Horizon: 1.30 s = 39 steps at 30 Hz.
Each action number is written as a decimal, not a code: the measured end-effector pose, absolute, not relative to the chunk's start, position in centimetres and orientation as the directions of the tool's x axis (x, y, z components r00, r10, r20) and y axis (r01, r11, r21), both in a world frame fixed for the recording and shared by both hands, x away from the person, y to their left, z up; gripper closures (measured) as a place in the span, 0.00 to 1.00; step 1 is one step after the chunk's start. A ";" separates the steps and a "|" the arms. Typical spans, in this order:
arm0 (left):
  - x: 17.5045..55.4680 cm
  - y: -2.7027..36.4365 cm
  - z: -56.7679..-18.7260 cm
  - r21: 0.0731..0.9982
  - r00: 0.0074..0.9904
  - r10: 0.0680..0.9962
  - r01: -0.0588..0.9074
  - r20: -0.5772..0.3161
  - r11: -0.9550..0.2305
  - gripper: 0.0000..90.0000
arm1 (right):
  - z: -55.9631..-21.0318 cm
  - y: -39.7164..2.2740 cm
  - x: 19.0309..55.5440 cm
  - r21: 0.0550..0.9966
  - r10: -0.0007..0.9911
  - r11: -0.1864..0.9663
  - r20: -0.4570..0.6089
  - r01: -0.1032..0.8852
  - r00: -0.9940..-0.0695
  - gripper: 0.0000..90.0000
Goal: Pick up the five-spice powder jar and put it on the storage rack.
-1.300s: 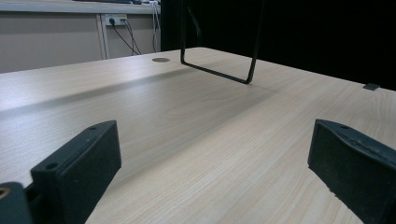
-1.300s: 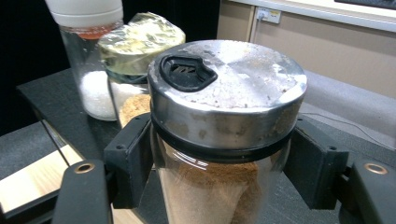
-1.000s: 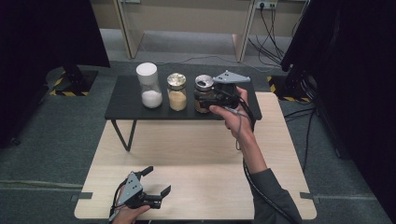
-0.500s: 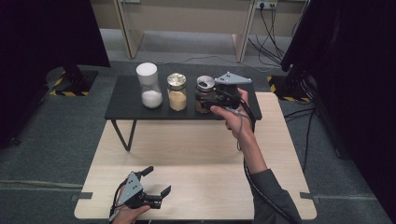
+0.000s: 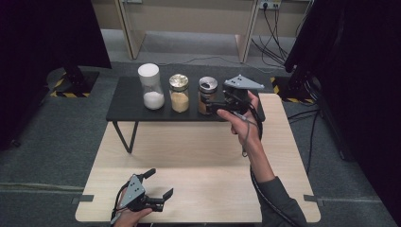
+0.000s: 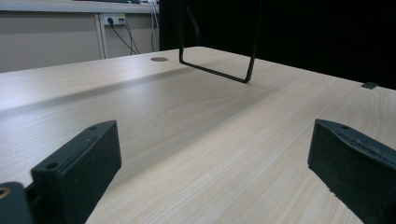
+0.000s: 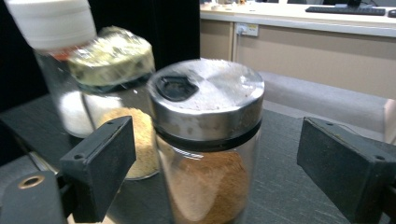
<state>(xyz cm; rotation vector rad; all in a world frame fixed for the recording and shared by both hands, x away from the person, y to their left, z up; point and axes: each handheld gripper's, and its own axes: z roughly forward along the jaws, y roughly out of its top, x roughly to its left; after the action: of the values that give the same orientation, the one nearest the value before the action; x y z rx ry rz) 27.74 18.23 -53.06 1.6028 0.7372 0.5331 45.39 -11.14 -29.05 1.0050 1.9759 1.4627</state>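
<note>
Nearest the person, the left gripper rested low over the near edge of the pale wooden table, held in the left hand, with its two black jaws standing wide apart and nothing between them; the left gripper view looked along them across bare wood grain to the thin black wire leg of the stand. Farther up the table, the person's right forearm in a dark sleeve reached forward, and the right hand held the right gripper level at the right end of the low black shelf that stood on the far part of the table. Its jaws had just been opening and stood apart on either side of the steel-lidded jar of brown powder, which stood upright on the shelf between them; in the right gripper view a gap showed between each pad and the glass, so nothing pressed on it. The jar's lid had a small dark pouring hole. Just beyond it along the shelf stood a second jar of yellowish grains with a shiny gold-toned lid, and farthest left a taller jar with a white cap, partly full of white powder. Behind the shelf lay grey carpet and a beige wall panel with cables.
</note>
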 end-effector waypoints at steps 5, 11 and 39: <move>27.7 18.2 -53.1 0.984 0.692 0.719 0.162 -0.065 -0.067 0.03 | -29.2 -11.3 44.8 0.944 0.767 0.157 0.070 0.292 -0.638 0.11; 27.7 18.2 -53.1 0.984 0.693 0.718 0.163 -0.065 -0.068 0.03 | -29.2 -11.5 44.1 0.950 0.772 0.152 0.058 0.273 -0.632 0.09; 27.7 18.1 -53.1 0.984 0.696 0.715 0.164 -0.064 -0.071 0.03 | -30.7 -13.2 40.1 0.964 0.725 0.090 0.109 0.250 -0.680 0.02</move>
<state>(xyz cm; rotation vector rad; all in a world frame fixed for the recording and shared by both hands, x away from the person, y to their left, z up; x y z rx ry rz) 27.74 18.14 -53.14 1.6093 0.7321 0.5285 40.08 -13.15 -30.67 0.9584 1.9779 1.6192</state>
